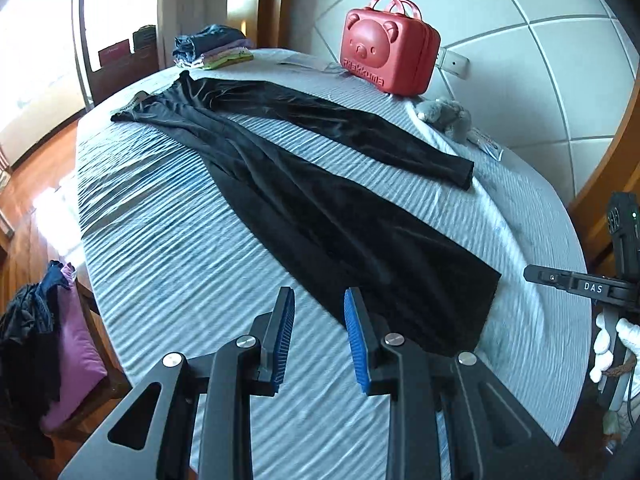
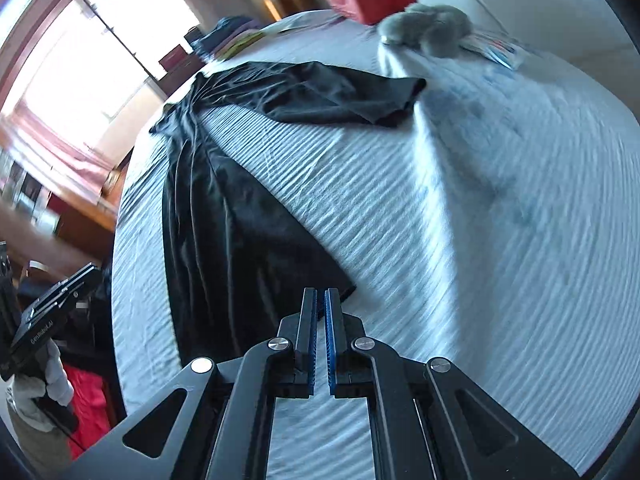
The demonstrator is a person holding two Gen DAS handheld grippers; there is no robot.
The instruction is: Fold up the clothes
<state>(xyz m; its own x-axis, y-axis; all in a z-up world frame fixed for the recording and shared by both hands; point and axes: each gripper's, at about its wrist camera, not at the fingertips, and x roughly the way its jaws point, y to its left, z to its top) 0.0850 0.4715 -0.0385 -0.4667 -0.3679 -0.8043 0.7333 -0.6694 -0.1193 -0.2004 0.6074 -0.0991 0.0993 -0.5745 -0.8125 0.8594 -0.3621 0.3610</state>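
From my left wrist, the black trousers [image 1: 304, 184] lie spread lengthwise on the bed [image 1: 160, 248], legs splayed apart in a V, waistband at the end far from me. No fold is made in them yet, so I judge this garment's work is all still ahead: legs together first, then folding along the length. Beyond the trousers' waistband sits a small stack of folded clothes [image 1: 212, 48], which suggests earlier pieces are finished. A red case [image 1: 386, 54] stands past the farther leg, with a grey soft toy [image 1: 444, 114] beside it. My left gripper [image 1: 320, 300] is open wide, holding nothing, hovering just at the hem of the nearer leg; I cannot tell whether the right pad brushes the cloth.

From my right wrist, the trousers [image 2: 224, 200] run away from me, the nearer leg's hem just ahead of my right gripper [image 2: 320, 298]. Its jaws stand almost together, only a thin slit between the blue pads, and nothing is caught there. It hangs above the bed [image 2: 440, 240], at the hem's corner, apparently not touching the cloth.
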